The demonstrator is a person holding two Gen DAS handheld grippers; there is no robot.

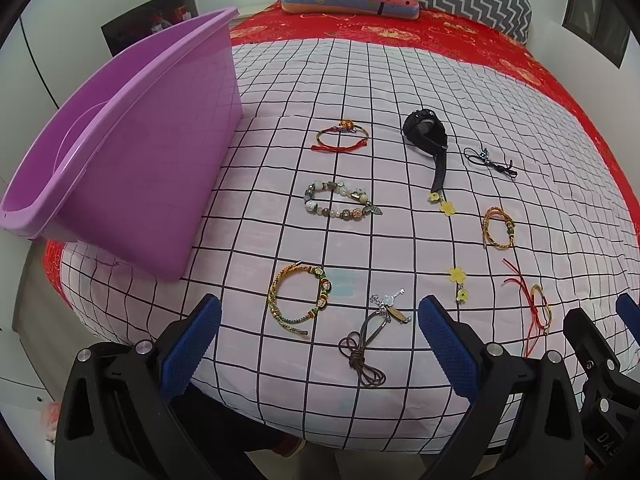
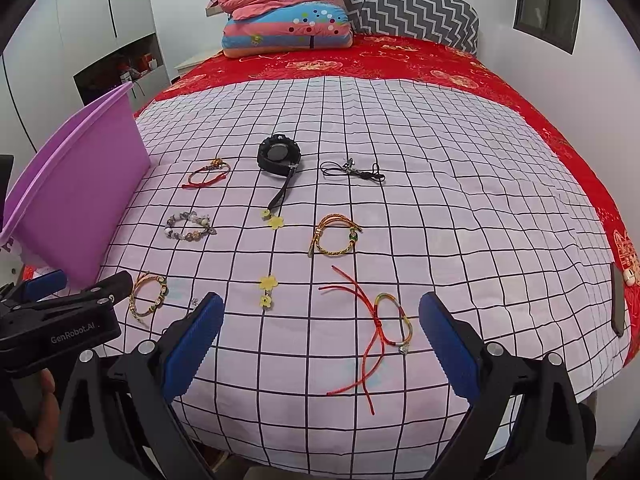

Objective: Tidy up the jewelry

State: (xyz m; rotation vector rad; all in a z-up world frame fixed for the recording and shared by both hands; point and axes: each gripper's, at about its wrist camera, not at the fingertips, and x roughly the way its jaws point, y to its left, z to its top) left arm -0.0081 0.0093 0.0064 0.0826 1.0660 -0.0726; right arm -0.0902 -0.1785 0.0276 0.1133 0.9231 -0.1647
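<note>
Several pieces of jewelry lie spread on a white checked cloth [image 1: 360, 80] on a bed. A purple plastic bin [image 1: 132, 152] stands at the left, also in the right wrist view [image 2: 80, 184]. My left gripper [image 1: 320, 344] is open and empty, above a brown cord pendant [image 1: 368, 340] and beside a woven bead bracelet [image 1: 300, 304]. My right gripper [image 2: 320, 340] is open and empty, near a red cord bracelet [image 2: 384, 328]. Farther off lie a black watch [image 1: 426, 132], a beaded bracelet [image 1: 340, 200], a yellow braided bracelet [image 2: 334, 236] and a yellow flower chain [image 2: 269, 288].
A red patterned bedspread [image 2: 400, 60] covers the far half of the bed, with folded bedding [image 2: 288, 20] and a zigzag pillow [image 2: 420, 4] at the head. A black cord charm [image 2: 352, 172] and a red string bracelet [image 2: 208, 174] lie at the back. A dark object [image 2: 618, 300] rests at the right edge.
</note>
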